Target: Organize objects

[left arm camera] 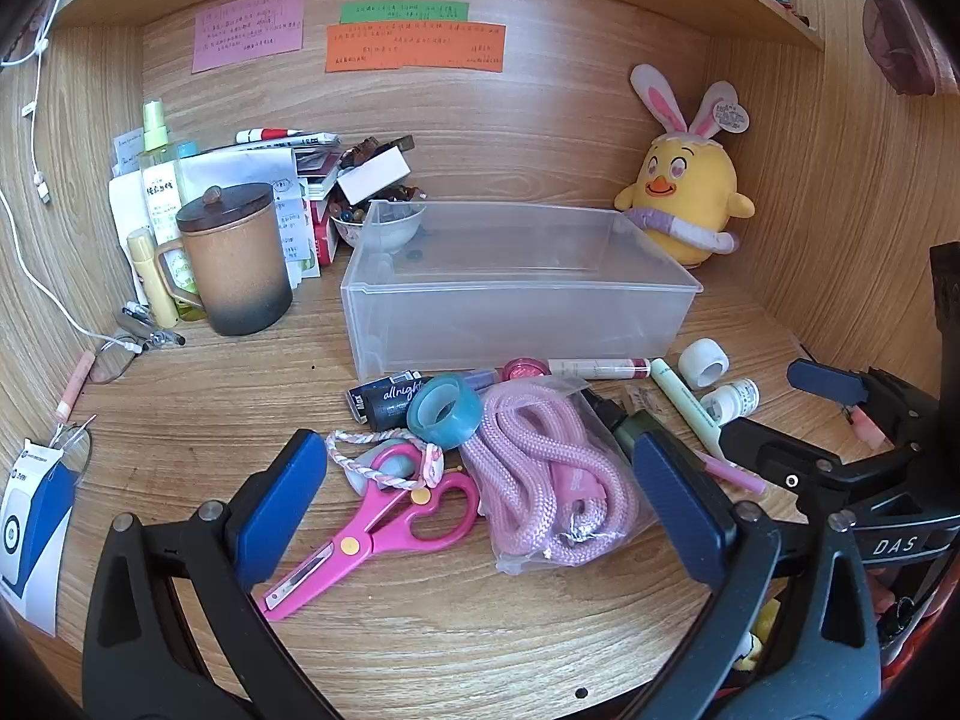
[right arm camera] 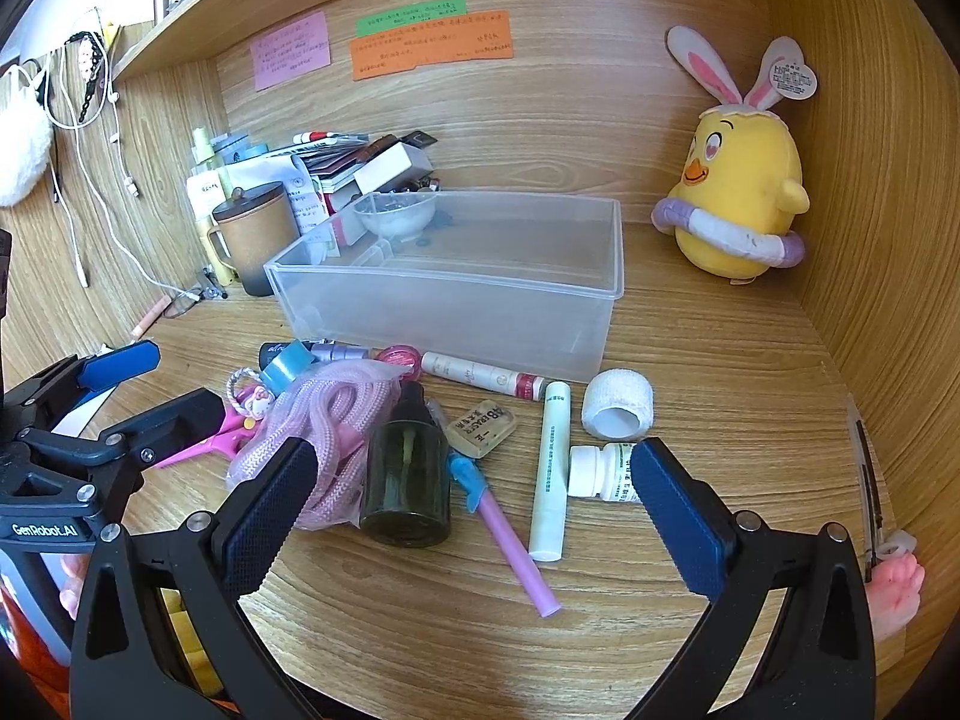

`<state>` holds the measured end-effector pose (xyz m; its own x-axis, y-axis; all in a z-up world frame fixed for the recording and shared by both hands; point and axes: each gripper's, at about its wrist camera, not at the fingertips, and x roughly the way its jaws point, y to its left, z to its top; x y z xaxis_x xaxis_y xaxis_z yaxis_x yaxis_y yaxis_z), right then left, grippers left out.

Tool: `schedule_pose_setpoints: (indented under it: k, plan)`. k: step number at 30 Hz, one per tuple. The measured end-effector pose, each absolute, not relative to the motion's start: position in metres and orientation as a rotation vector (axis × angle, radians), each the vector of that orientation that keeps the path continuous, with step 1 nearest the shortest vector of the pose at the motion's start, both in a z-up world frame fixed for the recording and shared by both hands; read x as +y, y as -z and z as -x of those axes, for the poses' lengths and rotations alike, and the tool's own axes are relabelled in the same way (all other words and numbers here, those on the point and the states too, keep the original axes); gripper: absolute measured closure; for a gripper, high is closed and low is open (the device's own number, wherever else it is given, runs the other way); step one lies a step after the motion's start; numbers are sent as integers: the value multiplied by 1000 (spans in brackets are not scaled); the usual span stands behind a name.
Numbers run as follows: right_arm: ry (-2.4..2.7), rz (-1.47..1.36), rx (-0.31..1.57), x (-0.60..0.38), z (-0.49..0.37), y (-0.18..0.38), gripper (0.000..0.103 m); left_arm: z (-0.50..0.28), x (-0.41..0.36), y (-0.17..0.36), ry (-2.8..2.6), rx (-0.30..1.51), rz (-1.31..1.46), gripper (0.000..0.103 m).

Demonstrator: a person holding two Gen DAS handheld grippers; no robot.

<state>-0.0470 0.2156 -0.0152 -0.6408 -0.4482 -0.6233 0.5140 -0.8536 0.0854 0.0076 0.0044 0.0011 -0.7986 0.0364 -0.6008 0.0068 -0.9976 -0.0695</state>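
Note:
A clear plastic bin stands empty on the desk. In front of it lies a heap: pink scissors, a bagged pink rope, a teal tape ring, a dark green bottle, an eraser, a pale green tube, a white pill bottle, a white bandage roll and a pink pen. My left gripper is open above the scissors and rope. My right gripper is open above the bottle and tubes.
A brown lidded mug, spray bottle, papers and a bead bowl crowd the back left. A yellow plush chick sits back right. Wooden walls enclose the desk. Glasses and a cable lie at left.

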Motion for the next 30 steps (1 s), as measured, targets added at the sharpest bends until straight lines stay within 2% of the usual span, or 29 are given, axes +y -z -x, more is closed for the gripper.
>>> schedule_pose_setpoints:
  k: [30]
  plan:
    - [2416,-900,135,212,46,17,0,-4,1,3,-2946,-137,1026,0]
